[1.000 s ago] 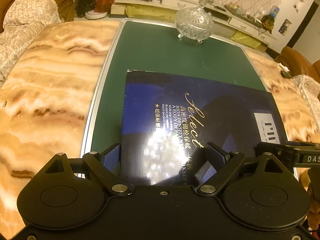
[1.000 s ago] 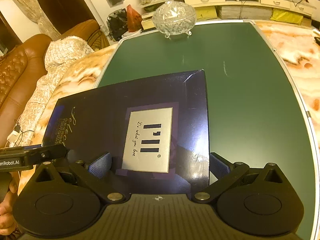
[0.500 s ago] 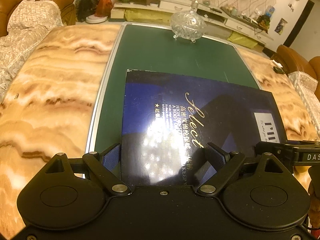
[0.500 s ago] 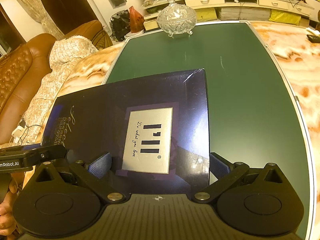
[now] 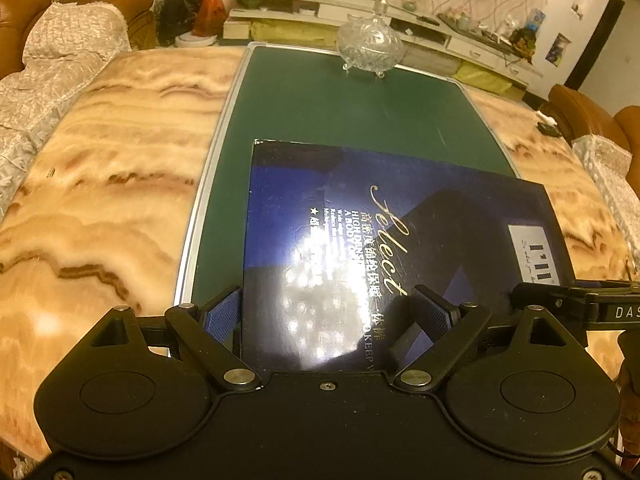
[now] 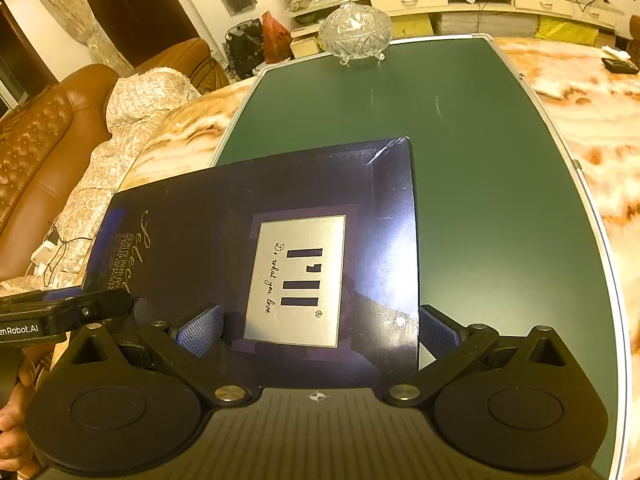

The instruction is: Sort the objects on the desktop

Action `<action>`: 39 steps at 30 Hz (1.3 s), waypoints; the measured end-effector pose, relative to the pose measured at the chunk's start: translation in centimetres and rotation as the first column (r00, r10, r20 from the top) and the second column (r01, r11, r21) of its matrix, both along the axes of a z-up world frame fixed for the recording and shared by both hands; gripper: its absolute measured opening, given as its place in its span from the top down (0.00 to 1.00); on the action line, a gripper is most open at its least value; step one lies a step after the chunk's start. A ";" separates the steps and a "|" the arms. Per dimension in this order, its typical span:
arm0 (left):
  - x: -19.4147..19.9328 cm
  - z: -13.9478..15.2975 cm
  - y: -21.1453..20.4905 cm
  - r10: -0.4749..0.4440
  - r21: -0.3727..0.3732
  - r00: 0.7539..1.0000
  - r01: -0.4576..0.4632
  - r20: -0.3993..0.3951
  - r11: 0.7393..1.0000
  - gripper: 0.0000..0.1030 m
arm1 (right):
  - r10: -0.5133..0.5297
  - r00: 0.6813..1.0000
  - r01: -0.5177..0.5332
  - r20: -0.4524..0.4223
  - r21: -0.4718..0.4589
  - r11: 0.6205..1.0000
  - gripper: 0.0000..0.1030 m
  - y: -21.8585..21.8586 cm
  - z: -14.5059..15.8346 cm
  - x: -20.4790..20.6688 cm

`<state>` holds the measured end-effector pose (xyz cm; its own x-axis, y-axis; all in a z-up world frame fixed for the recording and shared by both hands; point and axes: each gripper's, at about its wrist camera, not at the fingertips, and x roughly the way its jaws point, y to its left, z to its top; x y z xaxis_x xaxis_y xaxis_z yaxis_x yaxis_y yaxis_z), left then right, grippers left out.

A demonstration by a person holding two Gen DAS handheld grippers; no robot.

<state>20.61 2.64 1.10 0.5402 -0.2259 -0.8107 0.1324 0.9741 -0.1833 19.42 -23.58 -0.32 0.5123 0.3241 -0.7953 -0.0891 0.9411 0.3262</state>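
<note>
- Left wrist view: the left gripper [image 5: 328, 312] points down at a flat dark blue box [image 5: 360, 220] with gold "Select" lettering. The box is over the near end of the green mat [image 5: 320, 100], which is set in the marble table [image 5: 100, 160].
- The jaws are spread wide. The outer pad sits right at the box's left edge, and the inner finger shows in front of the printed top. So the box isn't clamped between the two pads. I can't tell whether the outer pad actually presses on that edge.
- A crystal lidded bowl [image 5: 370, 46] stands at the far end of the mat, well away from the box.
- Right wrist view: it's mirrored here. The right gripper [image 6: 318, 328] is also wide open, with its outer pad just beside the box's right edge. Its inner finger shows in front of the top, near the silver label.
- No clamp on this side either. I honestly can't tell whether the box is lying flat on the mat or lifted off it.
- My read on the step: a two-handed job on the box, with one gripper at each side edge, to shift it to its spot.
- The next move needs both hands going together, level and at the same pace. If not, the box could twist or slip out, and it has to stay clear of that glass bowl.
</note>
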 end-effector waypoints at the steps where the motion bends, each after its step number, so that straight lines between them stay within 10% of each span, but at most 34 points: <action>1: -0.3 0.0 0.0 0.000 -0.001 1.000 0.000 0.002 1.000 0.13 | 0.001 1.000 -0.001 0.001 -0.001 1.000 0.00 0.0 0.1 -0.3; 39: -8.2 -2.1 2.1 -0.005 0.012 1.000 0.005 -0.014 1.000 0.13 | 0.023 0.999 -0.024 -0.037 -0.026 0.999 0.00 2.1 -2.0 -8.4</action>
<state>12.42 4.76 -1.04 0.5274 -0.2188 -0.8209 0.1345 0.9756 -0.1736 11.06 -21.49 -2.34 0.4752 0.3143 -0.8218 -0.0997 0.9472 0.3046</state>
